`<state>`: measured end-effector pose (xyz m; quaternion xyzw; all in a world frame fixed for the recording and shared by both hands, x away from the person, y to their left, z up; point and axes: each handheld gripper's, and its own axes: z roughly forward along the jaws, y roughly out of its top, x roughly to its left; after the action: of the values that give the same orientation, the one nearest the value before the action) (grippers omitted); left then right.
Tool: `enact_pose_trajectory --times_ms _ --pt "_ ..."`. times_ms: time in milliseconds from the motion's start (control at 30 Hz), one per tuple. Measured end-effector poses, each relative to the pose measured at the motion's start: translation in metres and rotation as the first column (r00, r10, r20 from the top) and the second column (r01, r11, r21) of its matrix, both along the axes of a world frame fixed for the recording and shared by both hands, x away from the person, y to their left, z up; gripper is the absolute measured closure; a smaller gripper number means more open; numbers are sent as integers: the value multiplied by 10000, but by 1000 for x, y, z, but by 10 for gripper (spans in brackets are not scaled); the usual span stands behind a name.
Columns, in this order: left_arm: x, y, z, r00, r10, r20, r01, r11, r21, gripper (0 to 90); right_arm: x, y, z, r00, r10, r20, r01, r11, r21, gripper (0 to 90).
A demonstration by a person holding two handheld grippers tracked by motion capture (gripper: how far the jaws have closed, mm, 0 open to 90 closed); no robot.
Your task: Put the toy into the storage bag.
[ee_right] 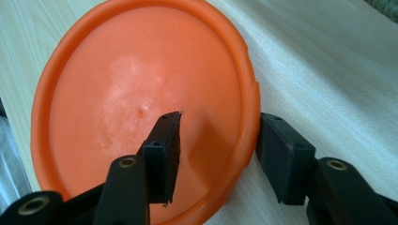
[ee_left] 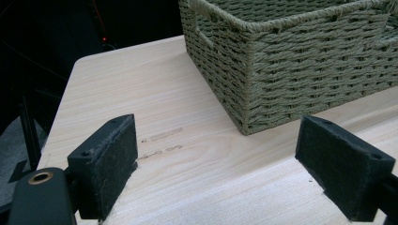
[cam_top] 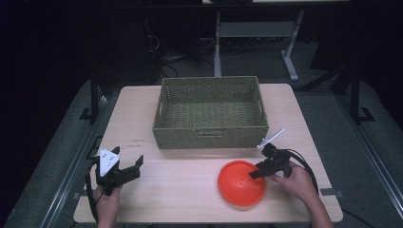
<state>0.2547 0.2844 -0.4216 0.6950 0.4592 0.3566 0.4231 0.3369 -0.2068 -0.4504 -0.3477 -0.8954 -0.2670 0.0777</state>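
Orange plastic plate point(cam_top: 241, 182) lies near the tabletop point(cam_top: 190, 199) front edge, outside the empty woven basket point(cam_top: 210, 137). Right gripper point(ee_right: 218, 152) straddles its rim, jaws parted, not yet clamped. Left gripper point(ee_left: 216, 164) is wide open, empty. Apparent transfer not begun.

- A basket point(cam_top: 211, 113) is set on the table point(cam_top: 142, 114), at its middle toward the far edge.
- A disc point(cam_top: 241, 182) is laid on the table before the basket, to the right.
- The right gripper point(cam_top: 260, 170) is placed astride the disc's right rim.
- The left gripper point(cam_top: 127, 169) is held near the front left corner, well apart from the disc.
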Motion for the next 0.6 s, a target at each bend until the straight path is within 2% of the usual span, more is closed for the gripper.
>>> enact_pose_trajectory --times_ms 133,233,400,600 --pt "0 -1 0 10000 -25 -6 25 10000 30 127 0 1 0 10000 21 18 -21 10000 -78 548" --pt "0 -1 0 10000 -10 -5 10 10000 21 128 -1 1 1 9998 -40 216 44 9998 -178 604" --pt "0 -1 0 10000 -15 17 15 10000 15 128 -4 -2 8 9988 -159 472 158 9999 18 677" --pt "0 -1 0 10000 -13 33 13 10000 5 128 -7 0 18 9979 -140 633 141 9999 -13 739"
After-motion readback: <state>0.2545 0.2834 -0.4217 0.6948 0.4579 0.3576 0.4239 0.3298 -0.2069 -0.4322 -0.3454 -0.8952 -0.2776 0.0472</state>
